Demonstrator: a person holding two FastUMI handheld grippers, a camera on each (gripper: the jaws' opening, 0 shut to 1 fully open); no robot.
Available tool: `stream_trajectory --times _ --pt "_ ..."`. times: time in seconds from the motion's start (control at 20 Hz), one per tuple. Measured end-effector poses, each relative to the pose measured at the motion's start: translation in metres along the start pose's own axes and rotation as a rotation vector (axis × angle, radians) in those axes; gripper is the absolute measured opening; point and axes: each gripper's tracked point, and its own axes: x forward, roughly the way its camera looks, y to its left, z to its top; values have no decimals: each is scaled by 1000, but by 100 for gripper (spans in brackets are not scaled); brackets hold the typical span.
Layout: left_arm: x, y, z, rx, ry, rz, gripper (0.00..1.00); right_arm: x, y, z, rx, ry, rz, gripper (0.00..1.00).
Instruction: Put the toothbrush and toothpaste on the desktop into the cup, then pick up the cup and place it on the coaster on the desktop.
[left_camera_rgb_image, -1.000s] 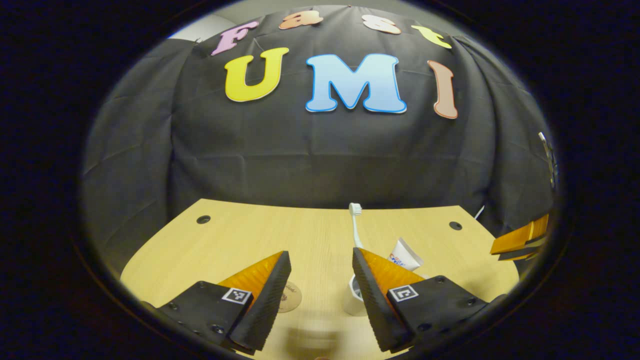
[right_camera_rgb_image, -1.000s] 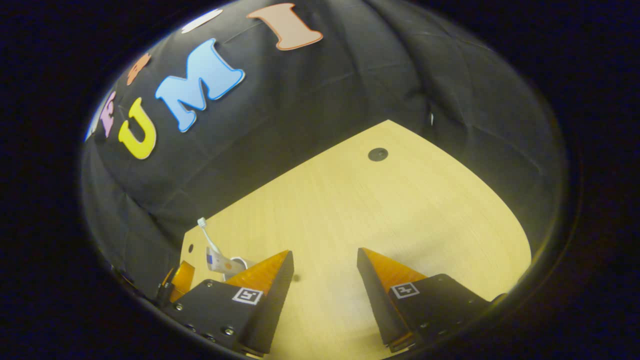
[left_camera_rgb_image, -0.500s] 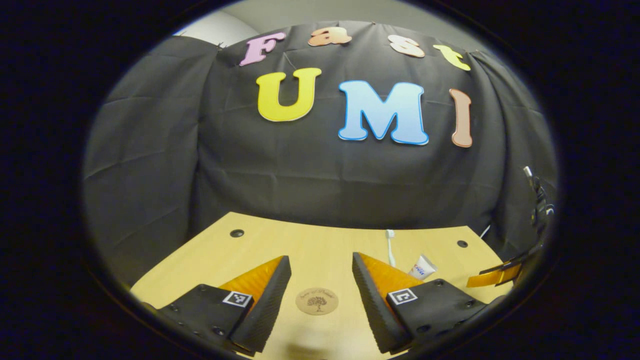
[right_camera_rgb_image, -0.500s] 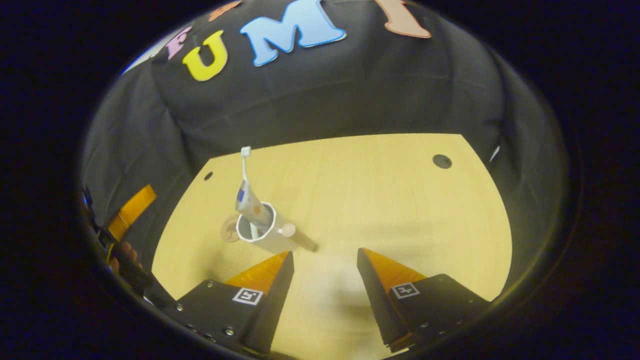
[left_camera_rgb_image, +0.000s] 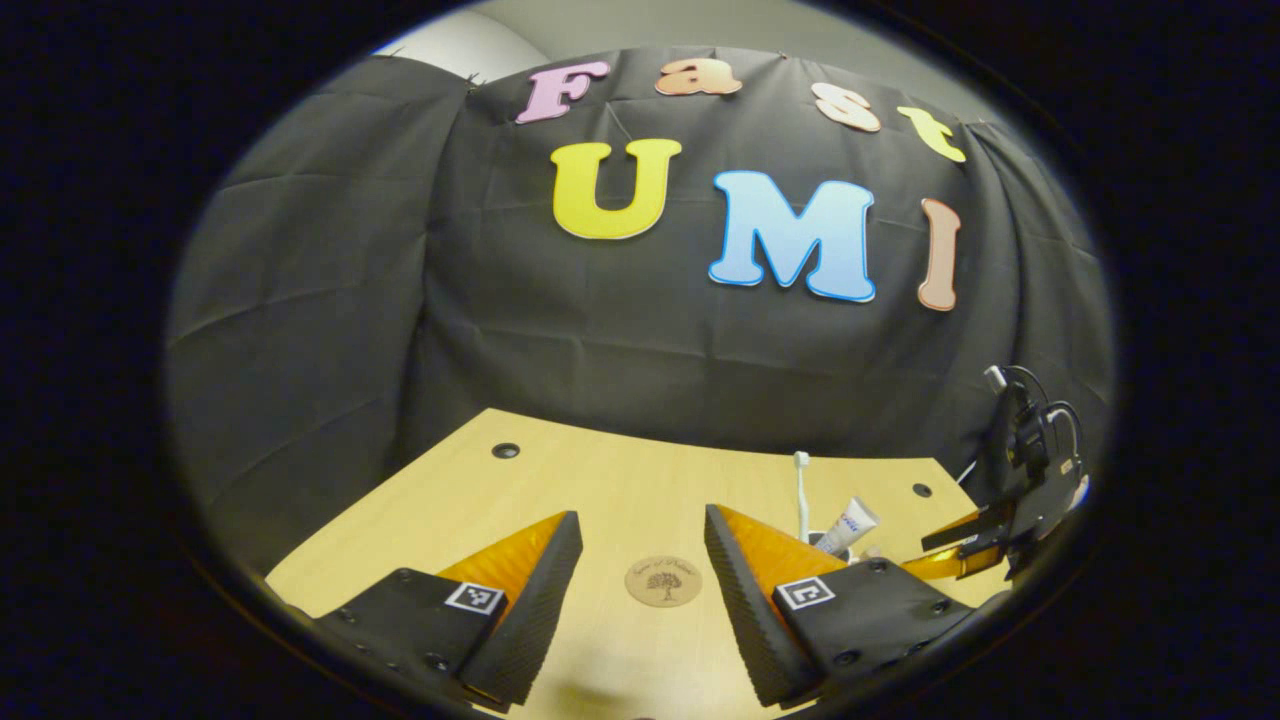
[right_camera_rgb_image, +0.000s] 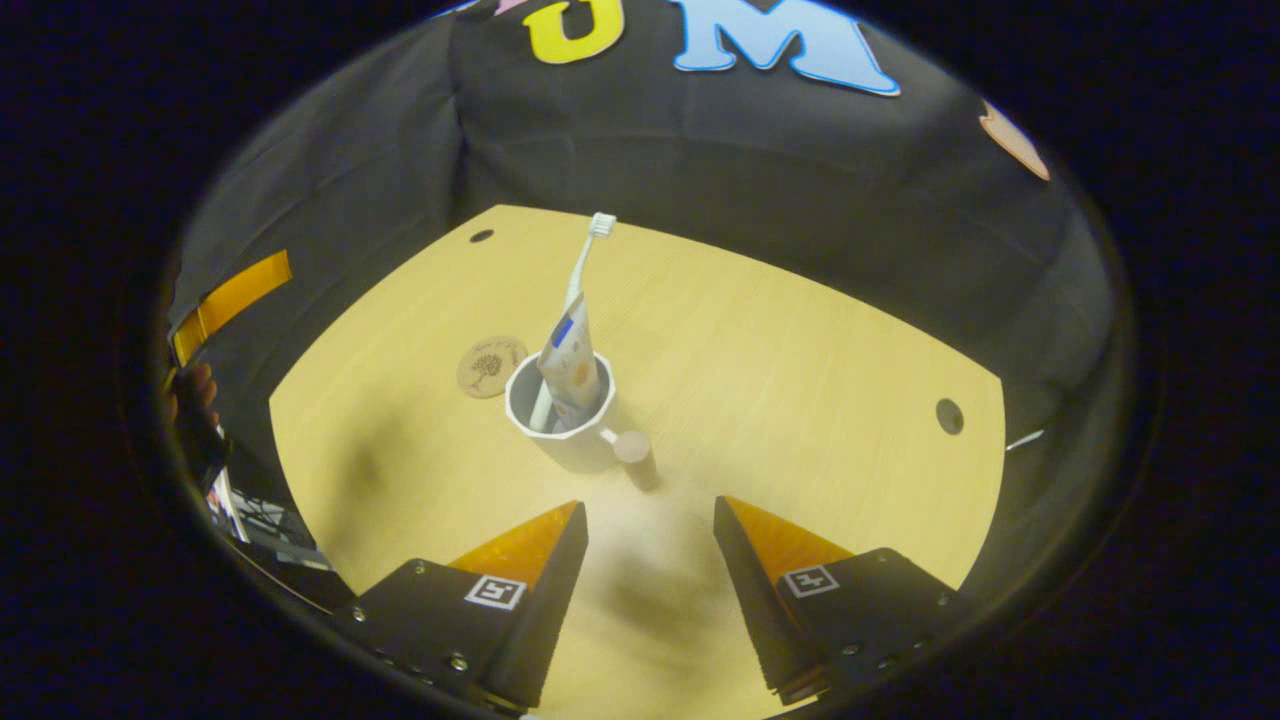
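Both my grippers (left_camera_rgb_image: 640, 560) (right_camera_rgb_image: 650, 545) hang wide open, empty; brush (right_camera_rgb_image: 578, 270) and paste (right_camera_rgb_image: 568, 362) stand in the cup (right_camera_rgb_image: 560, 440) beside the coaster (right_camera_rgb_image: 491, 366).

The left gripper (left_camera_rgb_image: 643, 520) hung above the table's near edge, fingers spread wide with nothing between them. The right gripper (right_camera_rgb_image: 650, 510) hovered likewise, parted and empty, over the table's near edge. A hand (right_camera_rgb_image: 192, 392) gripped the left gripper's handle.

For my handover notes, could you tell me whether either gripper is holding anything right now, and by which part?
Nothing is held. The left gripper and right gripper are both open and empty; the cup stands free on the desk.
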Motion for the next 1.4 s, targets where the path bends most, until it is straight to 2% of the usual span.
stream_trajectory --times 0.05,0.1,0.15,0.45,0.75,0.8,0.9,0.95,1.0,1.05,1.15,1.2,1.3,1.35,1.4 --pt "-5 7 0 -1 0 17 84 3 -2 3 -35 17 3 78" --pt "-9 15 -1 -1 0 37 84 11 -4 4 -72 36 9 68" --pt "-14 25 -2 -2 2 59 84 18 -4 4 -111 62 19 77" --pt "-44 82 -13 -24 19 214 84 48 2 11 -298 163 82 74" --pt "-63 112 -30 -50 49 316 84 74 5 18 -367 209 112 70" --pt "-65 114 -33 -49 54 325 84 77 7 18 -367 219 127 61" --pt "-65 117 -37 -48 65 339 84 83 11 15 -367 232 147 58" --pt "-65 117 -38 -49 68 344 84 82 9 14 -374 235 144 61" --pt "-65 117 -40 -49 71 348 84 84 9 14 -376 240 151 51" --pt "-64 118 -38 -48 73 351 84 84 10 13 -377 240 151 51" --pt "-62 117 -39 -46 76 352 84 90 7 14 -371 224 144 27" --pt "-60 117 -39 -44 78 352 84 88 6 12 -364 226 137 32" --pt "-57 113 -40 -40 84 349 84 89 6 15 -361 198 107 22" --pt "-54 112 -39 -39 85 344 84 86 7 15 -360 178 91 21" --pt "-51 109 -39 -38 87 340 84 85 9 15 -354 162 81 16"
